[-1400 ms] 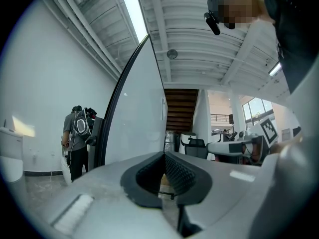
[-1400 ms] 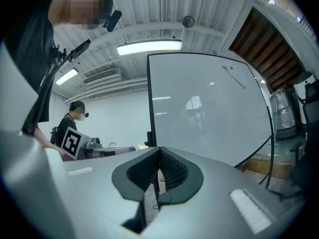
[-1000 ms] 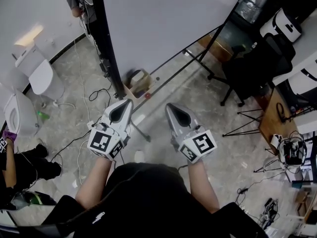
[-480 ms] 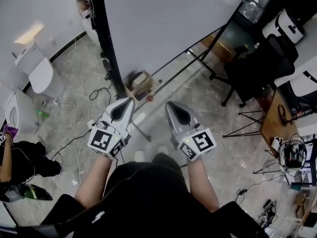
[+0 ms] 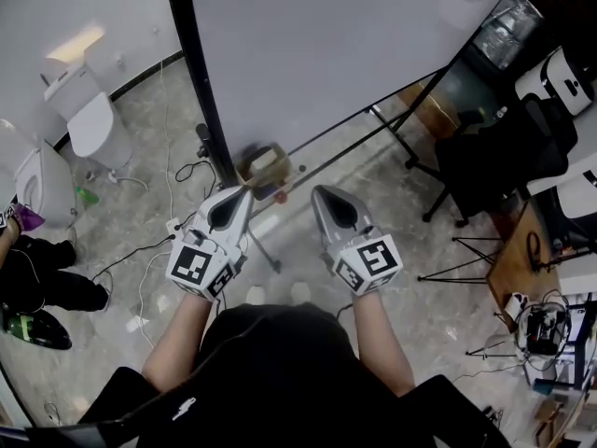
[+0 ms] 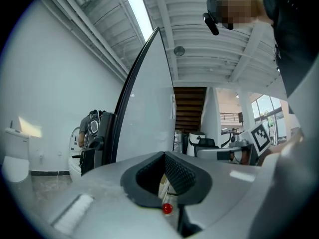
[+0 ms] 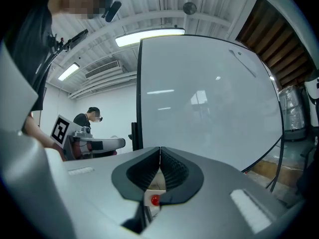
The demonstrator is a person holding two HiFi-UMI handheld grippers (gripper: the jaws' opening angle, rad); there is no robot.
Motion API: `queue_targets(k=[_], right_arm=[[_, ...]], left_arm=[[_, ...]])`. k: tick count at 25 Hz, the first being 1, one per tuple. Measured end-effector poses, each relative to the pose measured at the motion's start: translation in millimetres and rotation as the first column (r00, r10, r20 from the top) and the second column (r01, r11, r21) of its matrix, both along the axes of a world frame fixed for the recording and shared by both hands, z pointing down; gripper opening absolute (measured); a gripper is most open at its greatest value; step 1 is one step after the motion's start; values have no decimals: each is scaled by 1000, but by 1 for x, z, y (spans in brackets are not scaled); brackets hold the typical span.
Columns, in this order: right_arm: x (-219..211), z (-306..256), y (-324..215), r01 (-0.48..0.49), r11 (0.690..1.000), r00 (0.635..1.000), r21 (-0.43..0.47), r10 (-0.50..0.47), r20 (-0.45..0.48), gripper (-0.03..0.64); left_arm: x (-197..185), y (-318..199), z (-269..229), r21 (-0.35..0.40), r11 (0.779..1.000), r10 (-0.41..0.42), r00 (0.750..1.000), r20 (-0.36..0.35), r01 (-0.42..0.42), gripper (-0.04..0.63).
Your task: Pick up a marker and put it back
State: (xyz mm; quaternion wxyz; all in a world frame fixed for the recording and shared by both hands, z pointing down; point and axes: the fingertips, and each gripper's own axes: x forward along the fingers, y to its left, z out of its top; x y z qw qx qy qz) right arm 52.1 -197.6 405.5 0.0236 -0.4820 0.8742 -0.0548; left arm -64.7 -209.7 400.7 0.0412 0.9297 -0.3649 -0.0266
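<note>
A tall whiteboard [image 5: 317, 45] on a black stand rises in front of me. At its foot sits a small cardboard box [image 5: 266, 164]; I cannot make out a marker in it. My left gripper [image 5: 243, 191] and right gripper [image 5: 317, 192] are held level side by side, just short of the box, both shut and empty. In the left gripper view the left gripper [image 6: 164, 154] has its tips together, with the whiteboard [image 6: 149, 113] edge-on ahead. Facing the whiteboard [image 7: 209, 113], the right gripper [image 7: 160, 148] is also shut. A small red round thing [image 7: 155, 200] shows low between the pads.
White rounded machines [image 5: 89, 124] stand at the left, and cables [image 5: 149, 250] trail over the floor. A person [image 5: 37, 283] crouches at the far left. A black office chair [image 5: 494, 157] and a desk with gear [image 5: 541, 329] lie to the right. The stand's legs [image 5: 373, 147] spread towards them.
Both grippers have come nearer the whiteboard's foot, so the cardboard box now lies just beyond their tips. The right gripper shifted more than the left. Both stayed shut.
</note>
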Motion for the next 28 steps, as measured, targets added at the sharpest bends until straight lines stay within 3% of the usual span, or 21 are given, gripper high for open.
queue_targets(k=[13,28], right_arm=[[8,28,-43,83,995,995,-52,-86,-54,56],[-4,69,-66,176,976,981,-131,-185,-55,172]], left_arm=[[2,-15,10,-15,994,-103,994,26,104,2],[0,-21,15,-27,984,-176,983,42,177,2]])
